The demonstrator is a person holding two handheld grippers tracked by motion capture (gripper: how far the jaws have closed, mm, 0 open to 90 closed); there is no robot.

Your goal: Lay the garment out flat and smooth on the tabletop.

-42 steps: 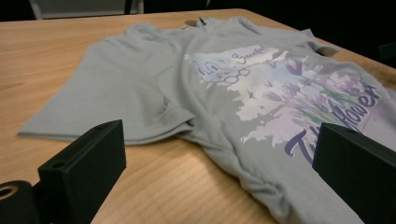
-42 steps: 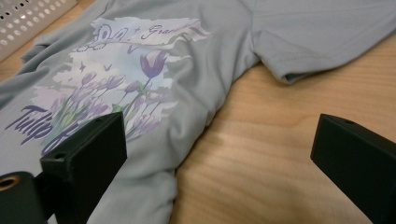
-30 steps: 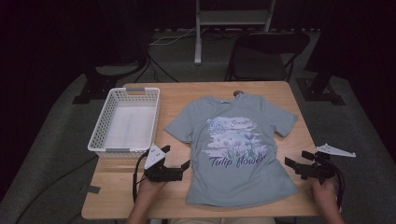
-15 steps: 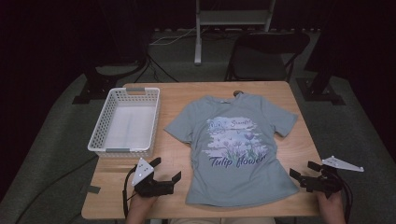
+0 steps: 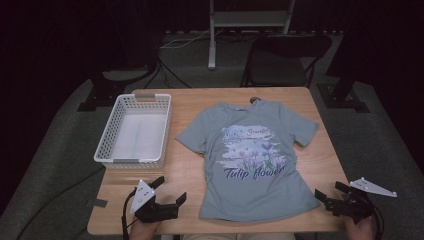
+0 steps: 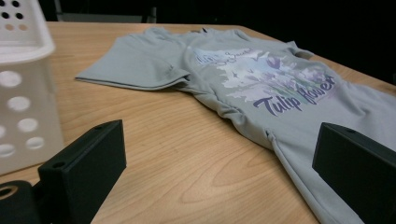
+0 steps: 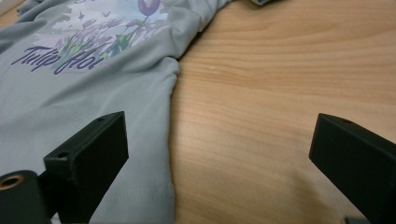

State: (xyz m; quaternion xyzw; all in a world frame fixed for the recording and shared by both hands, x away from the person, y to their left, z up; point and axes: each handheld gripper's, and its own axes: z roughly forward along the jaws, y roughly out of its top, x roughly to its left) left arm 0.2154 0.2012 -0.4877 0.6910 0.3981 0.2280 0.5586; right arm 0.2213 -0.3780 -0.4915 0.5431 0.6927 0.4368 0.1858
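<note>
You have drawn both grippers back toward your edge of the table over the last second. The left gripper and right gripper now sit off the shirt, jaws wide and empty. The shirt lies flat, print up, beside the basket, so the fold looks unstarted.
</note>
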